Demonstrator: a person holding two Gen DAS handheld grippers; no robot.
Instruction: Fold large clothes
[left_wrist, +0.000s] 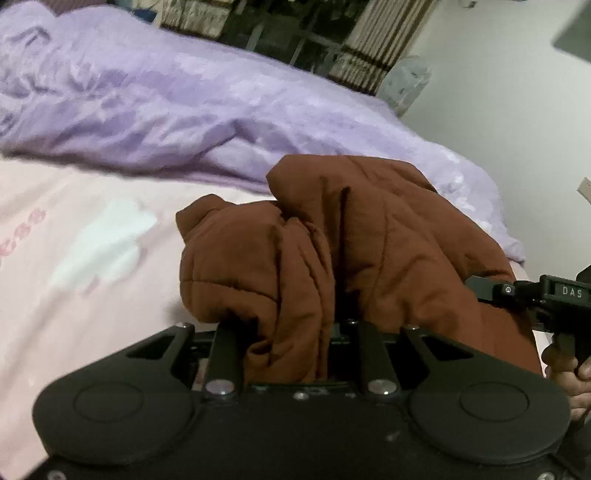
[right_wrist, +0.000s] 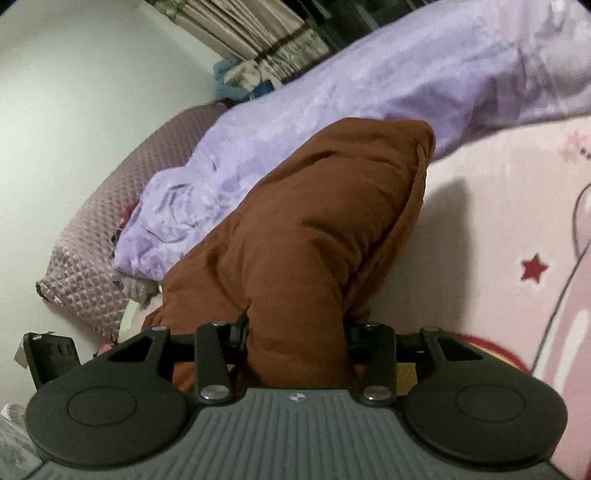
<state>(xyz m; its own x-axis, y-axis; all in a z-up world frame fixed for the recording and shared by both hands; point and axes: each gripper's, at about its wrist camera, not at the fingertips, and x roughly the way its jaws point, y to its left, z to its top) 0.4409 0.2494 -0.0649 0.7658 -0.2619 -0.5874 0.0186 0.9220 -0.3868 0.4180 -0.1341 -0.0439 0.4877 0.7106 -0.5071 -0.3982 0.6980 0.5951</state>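
A padded rust-brown jacket (left_wrist: 369, 240) is bunched up and held above the pink bed sheet (left_wrist: 74, 295). My left gripper (left_wrist: 291, 332) is shut on a thick fold of the jacket; its fingertips are hidden by the cloth. My right gripper (right_wrist: 295, 332) is shut on another bulky fold of the same jacket (right_wrist: 314, 221), fingertips hidden too. The right gripper also shows at the right edge of the left wrist view (left_wrist: 535, 295), close beside the jacket.
A crumpled lilac quilt (left_wrist: 166, 103) lies along the far side of the bed and shows in the right wrist view (right_wrist: 369, 92). A mauve quilted pillow (right_wrist: 96, 236) lies by the white wall. Curtains (left_wrist: 369, 55) hang behind. The pink sheet (right_wrist: 498, 221) carries star prints.
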